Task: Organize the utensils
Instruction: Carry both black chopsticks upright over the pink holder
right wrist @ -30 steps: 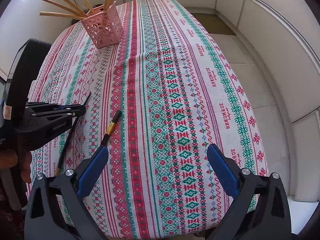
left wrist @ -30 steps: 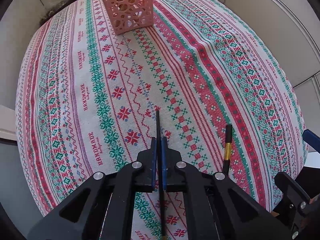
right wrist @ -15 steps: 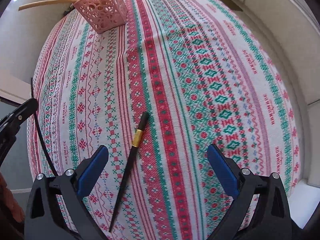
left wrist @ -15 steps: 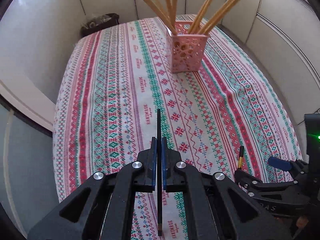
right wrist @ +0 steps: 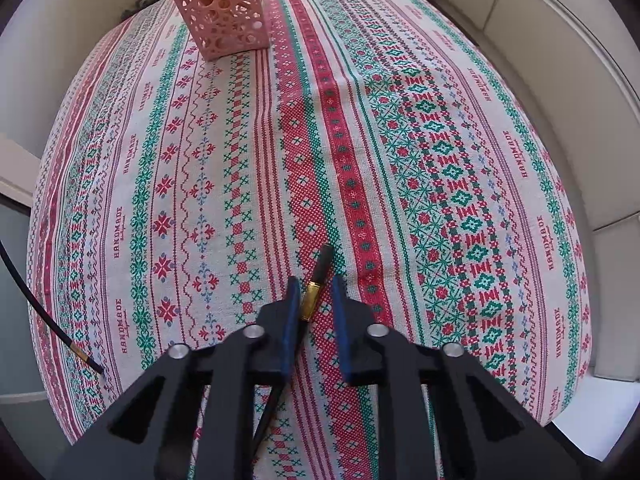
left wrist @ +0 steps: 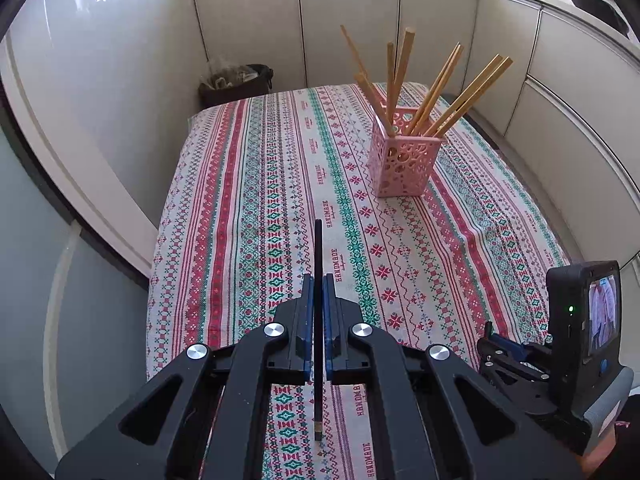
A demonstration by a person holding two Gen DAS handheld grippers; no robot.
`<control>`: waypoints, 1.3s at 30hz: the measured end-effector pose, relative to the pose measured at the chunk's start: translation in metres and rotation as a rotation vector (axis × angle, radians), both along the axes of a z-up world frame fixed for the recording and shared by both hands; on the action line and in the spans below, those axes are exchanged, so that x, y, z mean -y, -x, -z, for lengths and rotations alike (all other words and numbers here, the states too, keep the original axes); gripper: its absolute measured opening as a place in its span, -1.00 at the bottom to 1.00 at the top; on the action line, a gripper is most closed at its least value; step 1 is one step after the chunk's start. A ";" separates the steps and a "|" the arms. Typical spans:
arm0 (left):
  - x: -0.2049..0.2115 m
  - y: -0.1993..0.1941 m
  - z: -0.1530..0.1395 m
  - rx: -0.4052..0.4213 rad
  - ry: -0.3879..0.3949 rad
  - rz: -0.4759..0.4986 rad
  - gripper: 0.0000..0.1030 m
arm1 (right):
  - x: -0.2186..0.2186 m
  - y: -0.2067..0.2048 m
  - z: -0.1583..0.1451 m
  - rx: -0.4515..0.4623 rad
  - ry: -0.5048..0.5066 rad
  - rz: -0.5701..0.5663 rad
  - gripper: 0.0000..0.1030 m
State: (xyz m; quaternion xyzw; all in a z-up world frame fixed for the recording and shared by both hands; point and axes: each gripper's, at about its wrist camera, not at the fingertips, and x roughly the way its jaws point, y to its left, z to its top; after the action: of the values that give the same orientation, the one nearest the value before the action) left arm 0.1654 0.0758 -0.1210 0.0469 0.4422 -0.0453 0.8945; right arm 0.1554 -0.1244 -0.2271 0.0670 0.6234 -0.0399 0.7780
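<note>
Black chopsticks, two: one (left wrist: 318,264) being pinched tight in left gripper (left wrist: 318,292) above tablecloth (left wrist: 248,208); other (right wrist: 316,284) lying between right gripper (right wrist: 316,300) pads, just closing, gap showing. Pink holder (left wrist: 404,164) keeping seven wooden ones.

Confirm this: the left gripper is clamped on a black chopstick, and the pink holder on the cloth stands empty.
Not quite. The left gripper is clamped on a black chopstick, but the pink holder on the cloth is not empty: wooden chopsticks stand fanned out in it, as the left wrist view shows.
</note>
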 end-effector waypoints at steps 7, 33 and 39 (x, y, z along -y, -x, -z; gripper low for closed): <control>0.005 0.013 -0.017 0.071 0.057 -0.004 -0.94 | 0.011 0.032 -0.037 0.177 -0.104 -0.055 -0.86; 0.066 0.062 -0.041 0.260 0.119 0.012 -0.94 | 0.079 0.077 -0.155 0.810 -0.108 -0.007 -0.86; 0.079 0.061 -0.050 0.308 0.141 0.021 -0.94 | 0.098 0.077 -0.163 0.844 -0.136 0.040 -0.86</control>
State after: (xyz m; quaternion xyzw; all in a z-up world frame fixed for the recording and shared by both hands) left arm 0.1040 -0.0030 -0.0710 -0.0048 0.2950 -0.0779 0.9523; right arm 0.0780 -0.2228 -0.0638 0.1406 0.2502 0.0172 0.9578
